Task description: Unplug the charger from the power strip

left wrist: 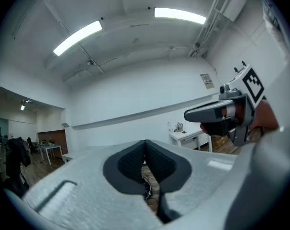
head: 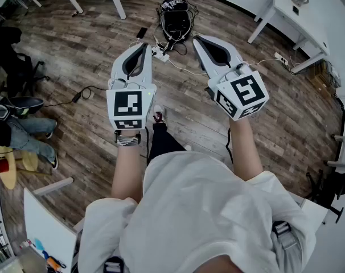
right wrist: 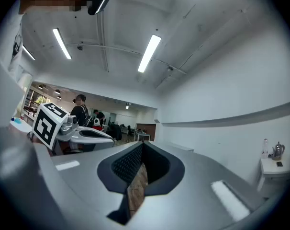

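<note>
Both hovering, fingers closed, empty: left gripper (head: 144,46), right gripper (head: 197,40) | power strip (head: 160,52) lying on floor (head: 93,44) | advising lowering, opening fingers

Bright, even white light comes from long ceiling tubes (left wrist: 78,37), which glare to pure white. Below the tubes, the wooden floor (head: 93,56) carries only soft shadows. Fisheye bending curves every edge, the corners go black, and the left gripper (left wrist: 145,143) blurs nearest the lens

I hold both forearms out level: left gripper (head: 145,45) and right gripper (head: 196,39) side by side, apart, each with jaws pressed together.
</note>
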A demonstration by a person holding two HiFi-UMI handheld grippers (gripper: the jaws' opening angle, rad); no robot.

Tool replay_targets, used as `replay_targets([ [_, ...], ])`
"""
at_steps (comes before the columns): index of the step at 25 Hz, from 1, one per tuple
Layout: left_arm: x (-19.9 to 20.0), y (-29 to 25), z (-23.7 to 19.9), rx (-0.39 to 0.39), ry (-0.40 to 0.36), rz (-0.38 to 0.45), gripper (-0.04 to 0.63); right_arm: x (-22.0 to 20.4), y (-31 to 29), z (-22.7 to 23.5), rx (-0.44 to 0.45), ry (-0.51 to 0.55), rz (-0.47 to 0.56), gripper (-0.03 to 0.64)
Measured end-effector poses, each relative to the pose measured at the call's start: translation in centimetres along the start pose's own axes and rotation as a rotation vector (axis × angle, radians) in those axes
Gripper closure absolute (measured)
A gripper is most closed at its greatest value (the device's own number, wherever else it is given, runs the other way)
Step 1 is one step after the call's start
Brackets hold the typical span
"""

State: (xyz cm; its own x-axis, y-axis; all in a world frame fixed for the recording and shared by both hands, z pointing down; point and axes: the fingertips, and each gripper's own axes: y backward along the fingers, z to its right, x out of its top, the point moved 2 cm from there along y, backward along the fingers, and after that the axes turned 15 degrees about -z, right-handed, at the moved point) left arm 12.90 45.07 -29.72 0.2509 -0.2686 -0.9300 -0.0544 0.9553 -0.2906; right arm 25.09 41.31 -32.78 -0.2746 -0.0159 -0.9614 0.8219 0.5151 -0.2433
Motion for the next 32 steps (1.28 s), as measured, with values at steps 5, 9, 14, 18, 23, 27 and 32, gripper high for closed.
replay_targets([
  [5, 0.1, -0.7, -2.0, 0.01, 0.011, 0.021, 0.592, 0.5, -1.4, 1.1, -0.009, -0.036, 0.021, 0.615],
  [9, 0.2, -2.4, -3.2, -0.009, 0.014, 0.04, 0.592, 0.1, -3.7, 2.3, -0.014, -0.052, 0.016, 0.615],
  [14, 0.0, -5.9, -5.6, -0.023, 0.036, 0.033, 0.592, 0.2, -7.2, 5.0, -0.069, -0.061, 0.037, 0.615],
  [18, 0.1, -9.1, -7.5, -0.054, 0.058, 0.056, 0.591, 0.3, -10.4, 7.0, -0.055, -0.094, 0.058, 0.615],
  [23, -0.8, -13.7, -10.4, -0.061, 0.078, 0.043, 0.592, 0.0, -15.4, 8.4, -0.011, -0.066, 0.019, 0.615],
  [27, -2.0, -17.6, -13.0, -0.071, 0.085, 0.021, 0.592, -0.1, -19.8, 9.8, 0.0, -0.051, 0.002, 0.615],
  [32, -2.5, -21.5, -16.2, -0.09, 0.061, -0.006, 0.591, 0.1, -24.8, 11.7, 0.018, -0.092, -0.005, 0.615],
])
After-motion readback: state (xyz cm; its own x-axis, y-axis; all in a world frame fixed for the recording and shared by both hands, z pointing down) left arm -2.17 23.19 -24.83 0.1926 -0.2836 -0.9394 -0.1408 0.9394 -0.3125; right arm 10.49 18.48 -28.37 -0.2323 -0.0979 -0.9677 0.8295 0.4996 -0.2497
